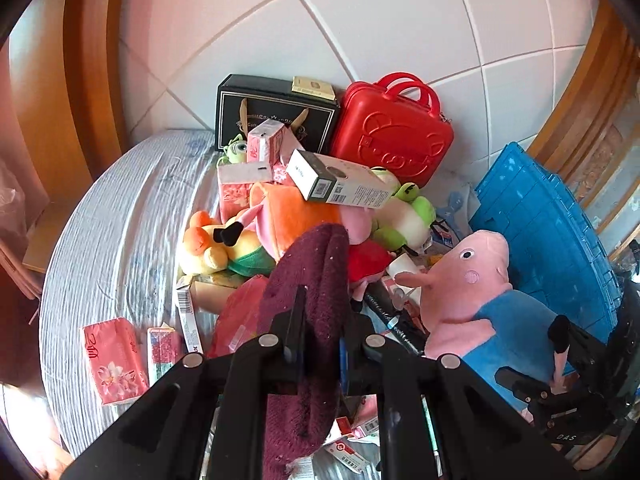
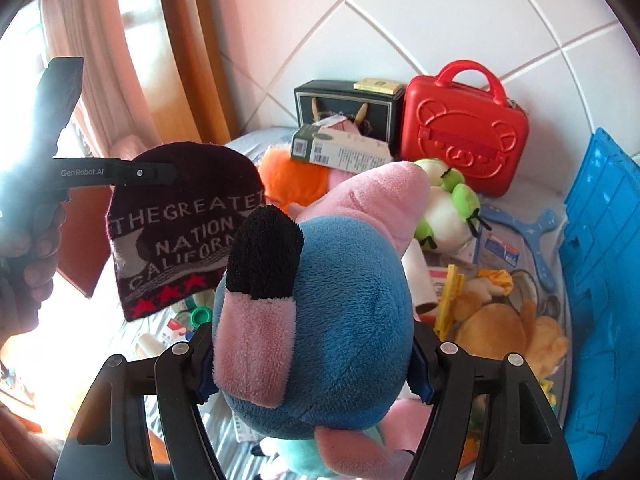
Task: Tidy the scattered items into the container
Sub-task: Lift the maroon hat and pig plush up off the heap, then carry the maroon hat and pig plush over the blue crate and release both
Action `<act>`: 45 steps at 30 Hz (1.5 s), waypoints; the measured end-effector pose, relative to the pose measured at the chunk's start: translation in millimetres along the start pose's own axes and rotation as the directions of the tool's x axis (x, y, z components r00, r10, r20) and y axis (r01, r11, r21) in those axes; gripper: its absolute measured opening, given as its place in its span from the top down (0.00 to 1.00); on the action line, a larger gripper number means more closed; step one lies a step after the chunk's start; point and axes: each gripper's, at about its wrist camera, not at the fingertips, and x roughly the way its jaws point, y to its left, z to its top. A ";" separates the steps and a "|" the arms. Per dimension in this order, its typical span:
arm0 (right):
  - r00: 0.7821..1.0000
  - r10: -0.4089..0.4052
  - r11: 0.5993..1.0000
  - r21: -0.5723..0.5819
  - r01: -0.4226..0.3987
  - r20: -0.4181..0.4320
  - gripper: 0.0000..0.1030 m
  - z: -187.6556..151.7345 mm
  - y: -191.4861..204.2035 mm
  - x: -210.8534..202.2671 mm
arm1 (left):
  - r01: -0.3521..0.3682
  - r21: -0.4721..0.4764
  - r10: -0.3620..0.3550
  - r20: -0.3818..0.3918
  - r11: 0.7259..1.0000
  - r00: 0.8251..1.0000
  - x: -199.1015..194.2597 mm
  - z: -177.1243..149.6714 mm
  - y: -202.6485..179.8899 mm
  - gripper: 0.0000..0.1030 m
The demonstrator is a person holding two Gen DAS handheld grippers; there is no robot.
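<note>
— Holding two items at once: left gripper [image 1: 320, 344] with fingers clamped on a maroon knit hat [image 1: 308, 300], right gripper [image 2: 316, 364] with fingers closed around the blue body of a pig plush [image 2: 320, 320]. Both raised above the bed [image 1: 112, 220], neither placed.

— Container located?

— Blue crate [image 1: 552, 240] at the right edge, against the tiled wall. Interior not visible; contents cannot be judged.

— Remaining?

— Most of it, by appearance. Heaped on the bed: orange plush [image 1: 296, 208], frog plush [image 1: 404, 216], yellow plush [image 1: 216, 248], long white carton [image 1: 340, 180], pink tissue packs [image 1: 114, 360], small boxes. Red case [image 1: 392, 132] and black gift box [image 1: 276, 116] standing at the wall. Brown plush [image 2: 508, 332] and blue boomerang [image 2: 532, 232] lying near the crate.

— Assessment?

— Early stage. Two items in hand, delivery pending.
</note>
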 end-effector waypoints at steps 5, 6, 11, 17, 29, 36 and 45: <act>0.999 0.004 1.000 0.018 -0.005 0.037 0.31 -3.2 -12.6 -29.2 | 0.003 0.031 -0.005 0.042 1.000 0.999 -16.9 6.7 -27.2 0.89; 0.999 0.004 1.000 0.021 -0.005 0.044 0.31 -4.1 -15.6 -35.0 | 0.005 0.031 -0.007 0.049 0.999 0.999 -19.9 8.4 -32.4 0.89; 0.997 0.006 0.999 0.034 -0.009 0.081 0.31 -7.1 -32.2 -62.7 | 0.016 0.050 -0.020 0.087 0.999 0.996 -36.2 18.6 -63.4 0.89; 0.990 0.010 0.999 0.051 -0.017 0.138 0.30 -8.4 -57.7 -97.4 | 0.025 0.074 -0.035 0.130 0.997 0.991 -53.2 31.9 -107.0 0.89; 0.972 -0.014 0.995 0.103 -0.011 0.235 0.30 -10.8 -126.6 -163.3 | 0.035 0.142 -0.061 0.182 0.989 0.981 -74.7 53.3 -202.3 0.89; 0.949 -0.034 0.993 0.114 -0.002 0.312 0.30 -16.1 -165.4 -208.9 | 0.036 0.196 -0.077 0.207 0.980 0.975 -74.3 63.1 -265.8 0.89; 0.916 -0.081 0.988 0.154 0.022 0.392 0.30 -34.7 -231.1 -259.8 | 0.076 0.299 -0.139 0.193 0.951 0.971 -56.1 72.2 -358.1 0.89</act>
